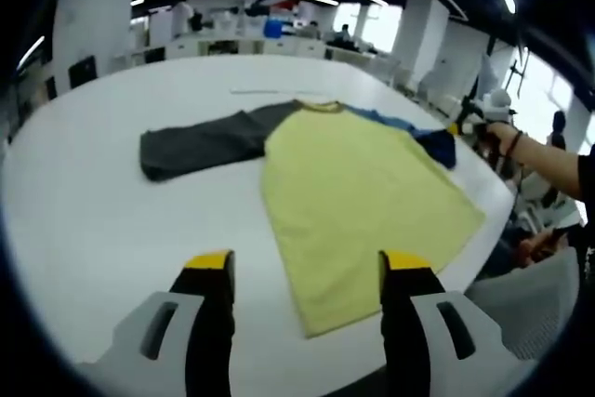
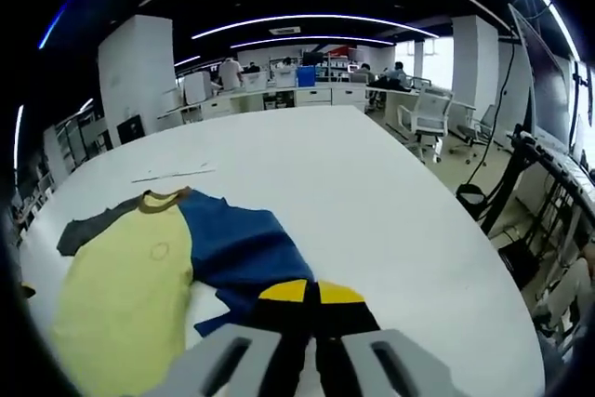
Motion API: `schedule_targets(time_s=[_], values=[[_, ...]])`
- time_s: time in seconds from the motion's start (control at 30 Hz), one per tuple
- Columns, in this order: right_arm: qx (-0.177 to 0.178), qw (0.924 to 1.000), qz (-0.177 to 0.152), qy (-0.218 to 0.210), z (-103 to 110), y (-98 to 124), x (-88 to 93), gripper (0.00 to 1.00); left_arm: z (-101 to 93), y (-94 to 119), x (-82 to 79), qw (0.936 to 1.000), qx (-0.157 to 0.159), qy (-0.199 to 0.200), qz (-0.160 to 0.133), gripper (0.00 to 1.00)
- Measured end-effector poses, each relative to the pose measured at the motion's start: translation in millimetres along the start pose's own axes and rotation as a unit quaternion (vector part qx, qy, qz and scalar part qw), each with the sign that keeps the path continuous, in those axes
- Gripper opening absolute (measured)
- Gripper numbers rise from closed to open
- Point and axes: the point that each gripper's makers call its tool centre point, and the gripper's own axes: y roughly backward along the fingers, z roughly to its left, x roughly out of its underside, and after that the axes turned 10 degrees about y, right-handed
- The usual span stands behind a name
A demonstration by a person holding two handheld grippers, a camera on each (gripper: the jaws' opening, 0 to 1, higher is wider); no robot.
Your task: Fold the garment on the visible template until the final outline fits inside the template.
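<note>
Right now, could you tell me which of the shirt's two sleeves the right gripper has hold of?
The blue sleeve: the right gripper is shut on its end. The grey sleeve lies flat and untouched.

a wide white surface (image 2: 372,192) fills the middle of the right gripper view. curved ceiling light strips (image 2: 307,18) run across the top, white desks (image 2: 316,95) behind, an office chair (image 2: 429,118) and bright windows (image 2: 437,53) upper right.

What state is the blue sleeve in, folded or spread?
Spread. The blue sleeve of the yellow-bodied shirt lies flat outward on the white table; the right gripper is shut on its cuff.
</note>
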Motion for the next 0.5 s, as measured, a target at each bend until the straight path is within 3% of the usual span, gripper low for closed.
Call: schedule_targets(time_s=[0.5], values=[[0.018,0.9993,0.005,-0.033,-23,-1,-0.5,0.0,1.9,2,0.9,1.0,-0.001,0.005,-0.003,0.6]])
